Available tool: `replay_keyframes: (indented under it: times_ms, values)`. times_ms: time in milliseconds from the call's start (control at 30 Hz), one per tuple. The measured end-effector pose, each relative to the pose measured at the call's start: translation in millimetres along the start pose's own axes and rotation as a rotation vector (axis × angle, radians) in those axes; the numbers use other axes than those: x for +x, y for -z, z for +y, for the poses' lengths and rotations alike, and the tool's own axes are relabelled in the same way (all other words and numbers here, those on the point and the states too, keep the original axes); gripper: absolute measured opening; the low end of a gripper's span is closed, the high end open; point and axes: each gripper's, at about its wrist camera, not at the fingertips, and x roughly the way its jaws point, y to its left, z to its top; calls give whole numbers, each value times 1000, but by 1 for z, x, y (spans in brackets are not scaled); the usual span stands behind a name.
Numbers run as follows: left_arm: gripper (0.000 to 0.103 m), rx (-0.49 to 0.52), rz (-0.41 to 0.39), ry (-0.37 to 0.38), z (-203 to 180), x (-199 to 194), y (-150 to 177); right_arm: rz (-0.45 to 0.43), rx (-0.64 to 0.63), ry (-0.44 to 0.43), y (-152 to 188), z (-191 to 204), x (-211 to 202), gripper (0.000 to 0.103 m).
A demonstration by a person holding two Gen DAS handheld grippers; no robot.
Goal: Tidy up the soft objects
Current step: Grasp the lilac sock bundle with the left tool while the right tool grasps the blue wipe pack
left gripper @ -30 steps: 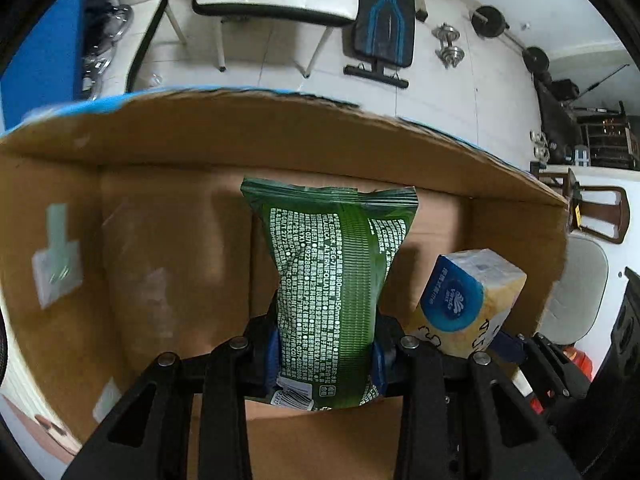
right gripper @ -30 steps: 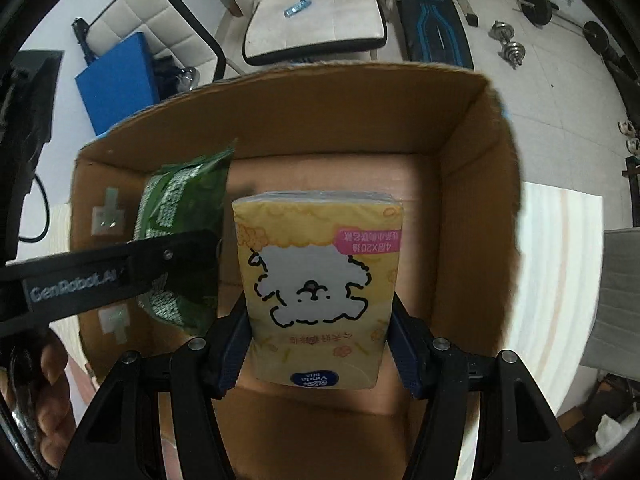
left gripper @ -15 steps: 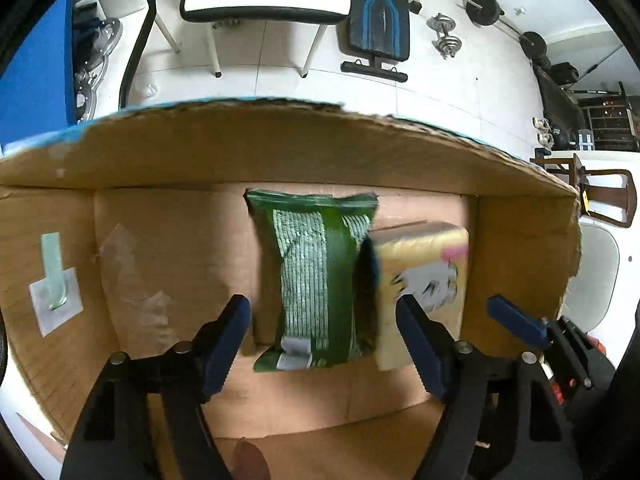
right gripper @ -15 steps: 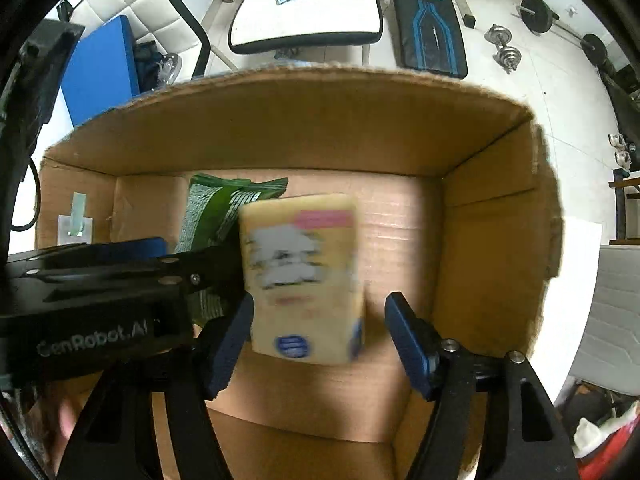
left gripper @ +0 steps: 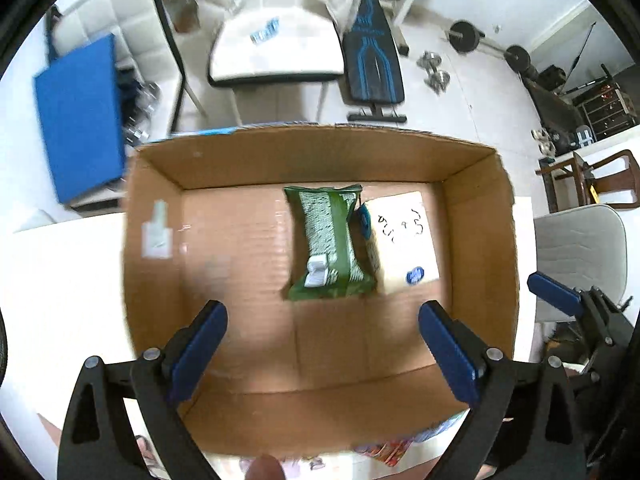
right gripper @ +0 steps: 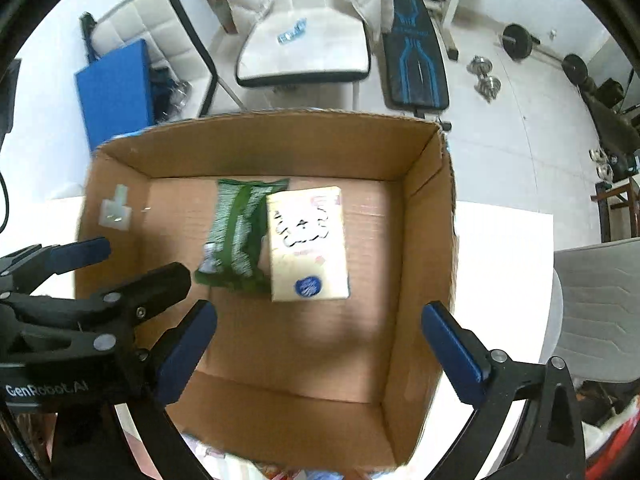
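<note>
A green soft pack (left gripper: 328,240) and a yellow tissue pack with a cartoon dog (left gripper: 400,236) lie side by side on the floor of an open cardboard box (left gripper: 240,248). They also show in the right wrist view, green pack (right gripper: 240,232) and yellow pack (right gripper: 306,248), inside the box (right gripper: 360,340). My left gripper (left gripper: 324,344) is open and empty above the box's near side. My right gripper (right gripper: 320,344) is open and empty above the box, with the left gripper's fingers (right gripper: 84,250) to its left.
The box stands on a white table (left gripper: 60,280). Beyond it are a white chair (left gripper: 276,60), a blue panel (left gripper: 80,120), a black bench (left gripper: 374,60) and dumbbells (left gripper: 434,74) on the floor. A grey chair (right gripper: 600,308) stands at the right.
Both grippers opened and let go of the green pack and the yellow tissue pack, which now lie in the box. Both grippers have pulled up and back from the box.
</note>
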Motion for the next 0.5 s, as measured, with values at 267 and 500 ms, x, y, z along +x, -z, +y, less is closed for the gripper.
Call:
replay_keyframes:
  times_ms: [267, 500]
  values:
    - [98, 32, -182, -195, 14, -56, 103, -18, -167, -70, 89, 1, -42, 103]
    - [98, 160, -18, -281, 18, 4, 204, 148, -414, 80, 192, -9, -2, 103]
